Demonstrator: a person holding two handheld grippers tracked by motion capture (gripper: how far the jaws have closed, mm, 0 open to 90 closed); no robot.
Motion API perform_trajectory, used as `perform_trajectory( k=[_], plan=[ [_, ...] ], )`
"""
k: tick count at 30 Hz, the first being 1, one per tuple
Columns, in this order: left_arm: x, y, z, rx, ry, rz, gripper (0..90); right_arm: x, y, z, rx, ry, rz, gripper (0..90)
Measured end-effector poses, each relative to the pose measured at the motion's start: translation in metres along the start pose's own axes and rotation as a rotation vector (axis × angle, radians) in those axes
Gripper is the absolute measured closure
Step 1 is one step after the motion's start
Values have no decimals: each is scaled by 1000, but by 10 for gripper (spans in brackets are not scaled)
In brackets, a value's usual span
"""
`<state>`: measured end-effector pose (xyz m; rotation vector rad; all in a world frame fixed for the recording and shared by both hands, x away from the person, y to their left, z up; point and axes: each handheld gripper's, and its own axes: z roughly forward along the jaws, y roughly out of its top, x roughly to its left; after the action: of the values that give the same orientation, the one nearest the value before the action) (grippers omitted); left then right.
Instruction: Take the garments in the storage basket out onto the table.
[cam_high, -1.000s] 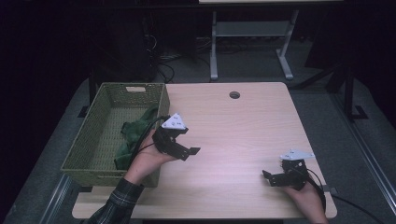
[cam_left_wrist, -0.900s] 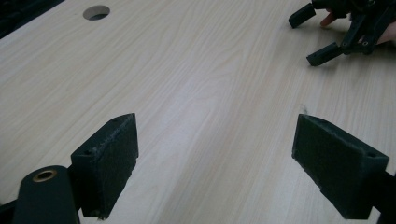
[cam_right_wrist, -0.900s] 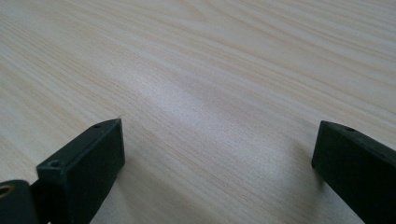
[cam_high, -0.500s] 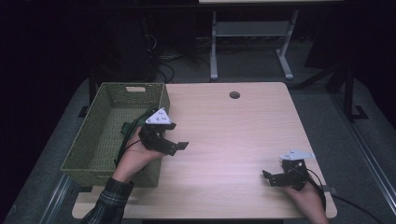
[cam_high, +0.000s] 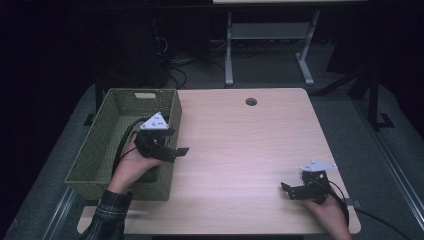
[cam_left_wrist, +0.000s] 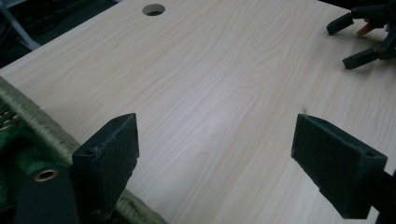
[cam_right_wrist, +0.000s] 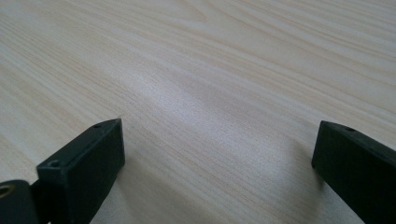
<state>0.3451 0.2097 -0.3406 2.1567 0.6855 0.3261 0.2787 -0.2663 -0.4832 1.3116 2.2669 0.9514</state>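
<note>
A green woven basket (cam_high: 95, 150) stands at the table's left edge. Above its right wall, a hand holds my left gripper (cam_high: 176, 152) open, its jaws pointing right over the wood. In the left gripper view the left gripper (cam_left_wrist: 224, 154) has its jaws wide apart with nothing between them. The basket rim (cam_left_wrist: 39, 123) and a bit of green cloth (cam_left_wrist: 11, 147) sit at the lower left there. My right gripper (cam_high: 289, 190) rests low at the table's front right, open and empty. In its own view the right gripper (cam_right_wrist: 219, 154) has bare wood between the jaws.
The light wooden table (cam_high: 240, 145) has a round cable hole (cam_high: 251, 101) near its far edge. The right gripper (cam_left_wrist: 359, 39) appears far off in the left gripper view. A metal stand (cam_high: 270, 45) rises behind the table, on dark floor.
My left gripper has moved left, from over the table beside the basket to above the basket's right wall. The right gripper has stayed still.
</note>
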Motion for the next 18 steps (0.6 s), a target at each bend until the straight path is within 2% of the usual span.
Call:
perform_trajectory(
  k=[5,7,18],
  plan=[
    [7,-3,-7,4,21,-6,148,0,0,0,0,0,0,21],
    [11,-6,-13,-5,34,-24,158,0,0,0,0,0,0,21],
    [28,-16,-26,16,94,-29,227,0,0,0,0,0,0,20]
  ],
)
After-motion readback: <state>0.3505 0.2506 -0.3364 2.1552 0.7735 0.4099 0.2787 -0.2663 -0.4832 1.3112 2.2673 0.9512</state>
